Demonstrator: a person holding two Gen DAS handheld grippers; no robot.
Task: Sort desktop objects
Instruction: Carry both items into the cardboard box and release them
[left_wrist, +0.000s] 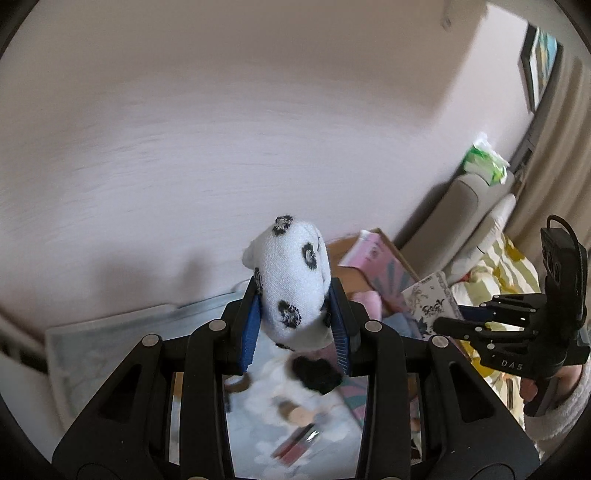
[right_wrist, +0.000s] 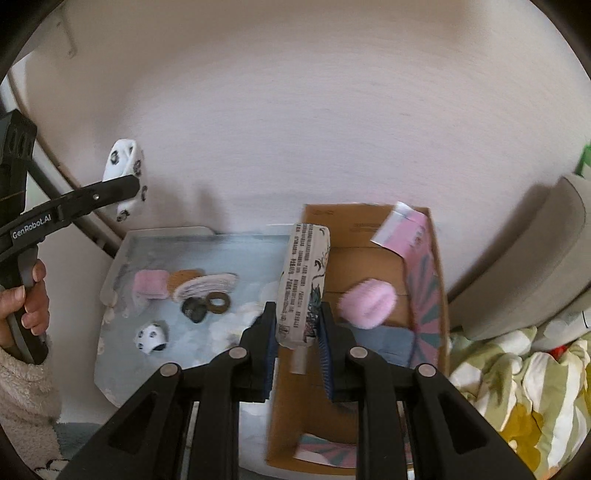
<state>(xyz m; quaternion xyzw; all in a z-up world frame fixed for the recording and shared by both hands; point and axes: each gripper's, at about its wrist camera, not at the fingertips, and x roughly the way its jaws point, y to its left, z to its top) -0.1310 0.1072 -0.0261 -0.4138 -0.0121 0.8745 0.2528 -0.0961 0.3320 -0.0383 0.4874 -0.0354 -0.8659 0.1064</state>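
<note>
Mid-carry, by the look of it: left gripper (right_wrist: 138, 192) at 9 o'clock clenched on a white black-spotted rolled sock (right_wrist: 125, 177); right gripper (right_wrist: 297, 325) grasping a flat printed grey-white packet (right_wrist: 303, 288), at 12 o'clock from its jaws. Next, likely lowering both into the brown cardboard box (right_wrist: 424, 229). Beneath, a pale blue mat (right_wrist: 155, 243); beyond, a plain pinkish wall (right_wrist: 295, 129).

"GenRobot.AI" is printed in white on the black plastic body of the left gripper (right_wrist: 138, 190), as seen from the right wrist view. "DAS" is marked in pale letters on the black plastic body of the right gripper (left_wrist: 448, 325), as seen from the left wrist view. Dense rows of black print are carried on the flat white printed packet (right_wrist: 304, 284), but they cannot be read.
</note>
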